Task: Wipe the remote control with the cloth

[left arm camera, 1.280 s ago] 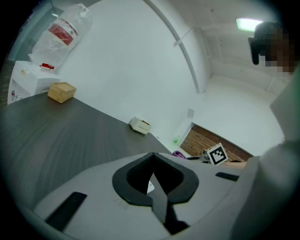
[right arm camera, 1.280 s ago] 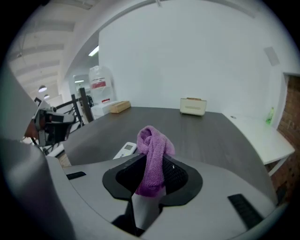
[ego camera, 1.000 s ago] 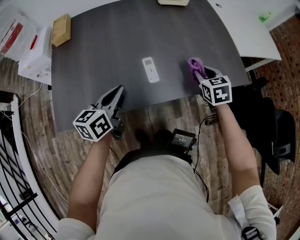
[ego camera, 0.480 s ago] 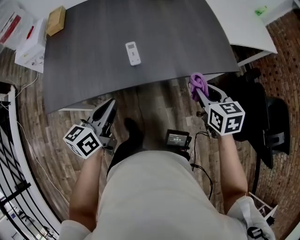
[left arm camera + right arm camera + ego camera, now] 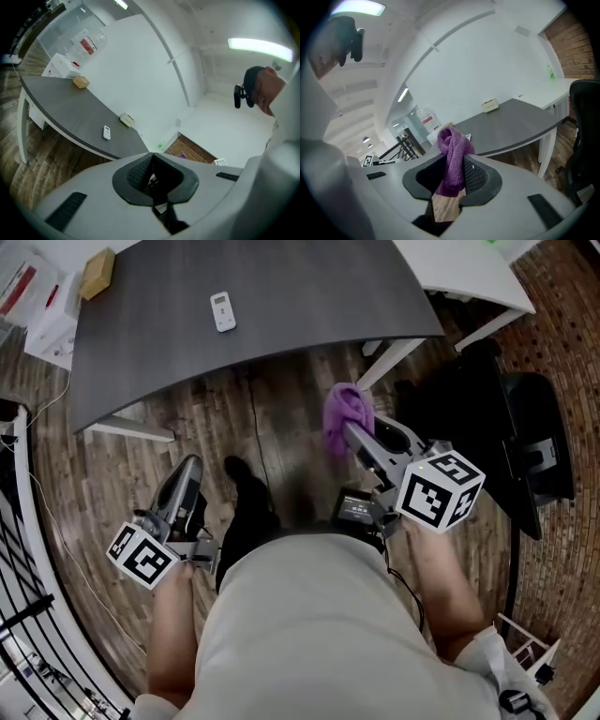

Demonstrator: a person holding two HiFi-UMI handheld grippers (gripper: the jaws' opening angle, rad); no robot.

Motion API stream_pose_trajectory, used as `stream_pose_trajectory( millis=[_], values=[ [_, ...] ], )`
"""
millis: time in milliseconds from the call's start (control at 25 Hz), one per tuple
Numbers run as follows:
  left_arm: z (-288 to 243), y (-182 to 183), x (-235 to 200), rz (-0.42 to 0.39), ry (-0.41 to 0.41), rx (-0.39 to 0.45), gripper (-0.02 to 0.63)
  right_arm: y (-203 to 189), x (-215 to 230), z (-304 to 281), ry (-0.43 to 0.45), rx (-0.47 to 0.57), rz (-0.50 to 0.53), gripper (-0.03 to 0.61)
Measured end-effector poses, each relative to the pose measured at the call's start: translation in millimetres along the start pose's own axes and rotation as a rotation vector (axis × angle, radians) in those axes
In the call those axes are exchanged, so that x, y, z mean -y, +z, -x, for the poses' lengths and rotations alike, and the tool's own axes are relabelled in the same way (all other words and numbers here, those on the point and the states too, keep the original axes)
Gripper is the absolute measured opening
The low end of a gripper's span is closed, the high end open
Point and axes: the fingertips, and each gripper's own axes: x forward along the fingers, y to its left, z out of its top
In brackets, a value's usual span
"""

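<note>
A: Where is the remote control (image 5: 222,311) now?

B: Flat on the dark desk (image 5: 309,324), toward its far left, with nothing touching it. A second ago the purple cloth (image 5: 345,416) hung over the desk just right of it. Now the cloth is out over the wooden floor (image 5: 272,418), on the near side of the desk edge and well apart from the remote control.

A: So both came away?

B: Both. The right gripper (image 5: 351,434) is clamped on the cloth, and the left gripper (image 5: 192,463) is closed on nothing. Each has drawn back from the near edge toward the person's body.

A: What does that mean for the wiping?

B: I'd judge no wiping is going on at this moment. Whether it is finished or only paused, I cannot tell. To wipe, the cloth would have to travel back to the far left.

A: What do the gripper views add?

B: The right gripper view shows the grip itself. The cloth is bunched and pinched between the ribbed pads (image 5: 474,178) and stands up past the tips; from the head it is only a purple lump. The left gripper view shows its jaws meeting with no gap. It also looks along the desk side-on, past a brown block (image 5: 81,82) at the far left, to a beige object (image 5: 126,120) right of the remote control. The head view cuts that object off.

A: And the head view alone?

B: The black chair (image 5: 525,427) at the right, and how far both grippers stand from the desk.
</note>
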Motion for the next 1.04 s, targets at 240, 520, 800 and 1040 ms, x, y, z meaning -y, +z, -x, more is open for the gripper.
stream_pose_trajectory(
  millis=[240,520,800,1040],
  values=[
    [42,-19,25,0.032,0.004,0.031,0.006,-3,-15,34,0.000,0.043,0.007,0.104],
    [53,-14,28,0.014,-0.025,-0.004,0.005,-2,-25,52,-0.057,0.099,-0.005,0.103],
    [47,-2,61,-0.238,-0.022,-0.140,0.005,-5,-45,36,-0.032,0.124,-0.023,0.101],
    [18,-25,168,-0.506,-0.288,-0.377,0.005,-27,-44,104,-0.234,0.112,-0.014,0.101]
  ],
)
